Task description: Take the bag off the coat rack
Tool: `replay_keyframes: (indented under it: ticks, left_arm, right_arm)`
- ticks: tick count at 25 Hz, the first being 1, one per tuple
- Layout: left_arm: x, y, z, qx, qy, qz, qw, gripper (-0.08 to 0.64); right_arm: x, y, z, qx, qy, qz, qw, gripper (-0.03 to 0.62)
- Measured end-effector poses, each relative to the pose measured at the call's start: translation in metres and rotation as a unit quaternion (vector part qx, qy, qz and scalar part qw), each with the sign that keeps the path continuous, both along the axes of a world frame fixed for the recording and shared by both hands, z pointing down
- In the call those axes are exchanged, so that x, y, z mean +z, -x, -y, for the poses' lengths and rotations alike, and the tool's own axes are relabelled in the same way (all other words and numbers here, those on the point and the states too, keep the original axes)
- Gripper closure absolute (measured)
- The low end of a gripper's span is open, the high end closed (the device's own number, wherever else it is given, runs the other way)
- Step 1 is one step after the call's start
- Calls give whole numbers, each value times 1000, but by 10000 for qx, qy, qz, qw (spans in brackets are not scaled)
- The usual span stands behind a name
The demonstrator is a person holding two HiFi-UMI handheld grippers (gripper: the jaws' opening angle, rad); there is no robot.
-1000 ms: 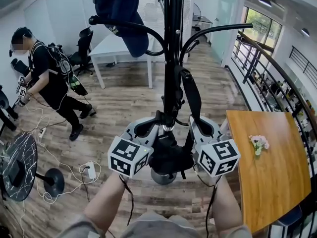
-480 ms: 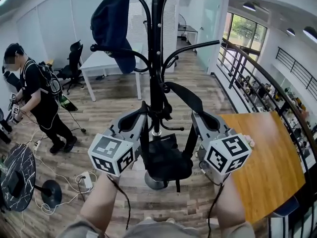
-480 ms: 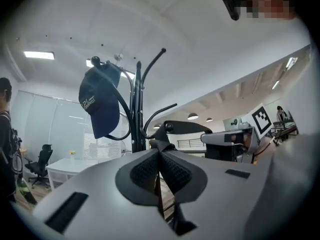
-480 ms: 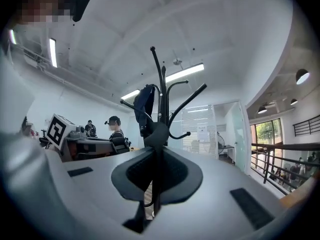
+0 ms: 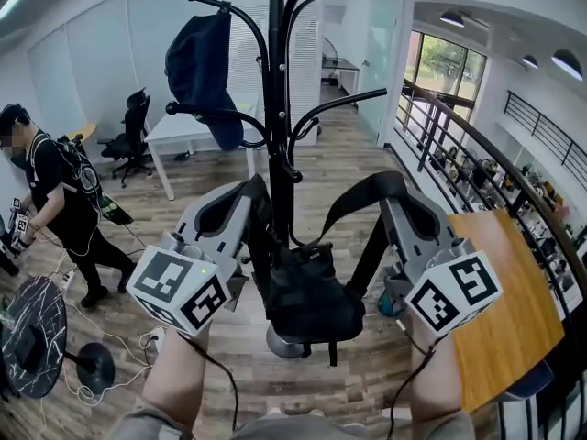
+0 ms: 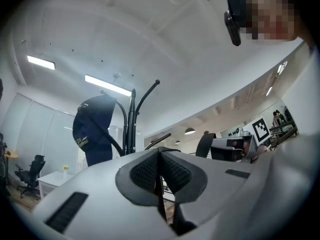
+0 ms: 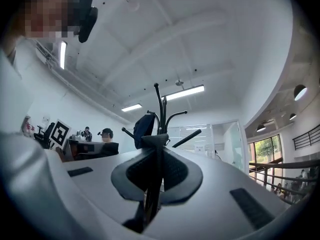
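Note:
A black bag (image 5: 307,293) hangs by its straps between my two grippers, close against the pole of the black coat rack (image 5: 276,108). My left gripper (image 5: 254,192) is shut on the left strap (image 5: 262,246), which shows as a thin black band (image 6: 161,194) pinched between its pads. My right gripper (image 5: 394,189) is shut on the right strap (image 5: 359,198), seen squeezed between its pads (image 7: 151,184). Both grippers point slightly upward at the rack. Whether a strap still catches on a hook I cannot tell.
A dark blue garment (image 5: 205,62) hangs on an upper left hook of the rack. A person (image 5: 57,191) stands at the far left by a round marble table (image 5: 32,324) and floor cables. A white table (image 5: 197,122) is behind, a wooden table (image 5: 514,310) and a railing (image 5: 459,145) on the right.
Both grippers have risen along the pole and spread apart, and the bag has come up with them. The straps now stretch higher and wider.

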State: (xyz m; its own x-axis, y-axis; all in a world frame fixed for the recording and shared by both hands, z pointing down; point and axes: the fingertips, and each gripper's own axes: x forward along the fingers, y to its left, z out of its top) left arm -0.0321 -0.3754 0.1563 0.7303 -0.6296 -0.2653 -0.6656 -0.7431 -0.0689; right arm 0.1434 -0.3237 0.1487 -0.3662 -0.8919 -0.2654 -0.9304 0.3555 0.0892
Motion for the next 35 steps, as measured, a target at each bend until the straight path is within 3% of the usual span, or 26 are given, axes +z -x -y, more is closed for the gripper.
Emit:
replay_keyframes:
  ticks: [6,12,17,27,35]
  left_arm:
    - [-5,-33,-29,426,-211,265,9985,543]
    - [13,-80,-43,1014,-120,358,9941,543]
    - [26,-126,-61,1627,-17,412,9858,543]
    - [81,-210,-101,2687,231,694,9604,543]
    - [145,-245,-112,3121,785,950,9420,543]
  right_arm:
    - [2,-24,-34,279,-4,3,9996,561]
    - [26,-63,-71,903,235,-123,9956,561]
    - [37,-102,-113,1552,412,-101,9870,561]
    - [90,-161,-185,2670,963,96,9588,561]
    - [153,-185,-213,3191,1660,206,9328,561]
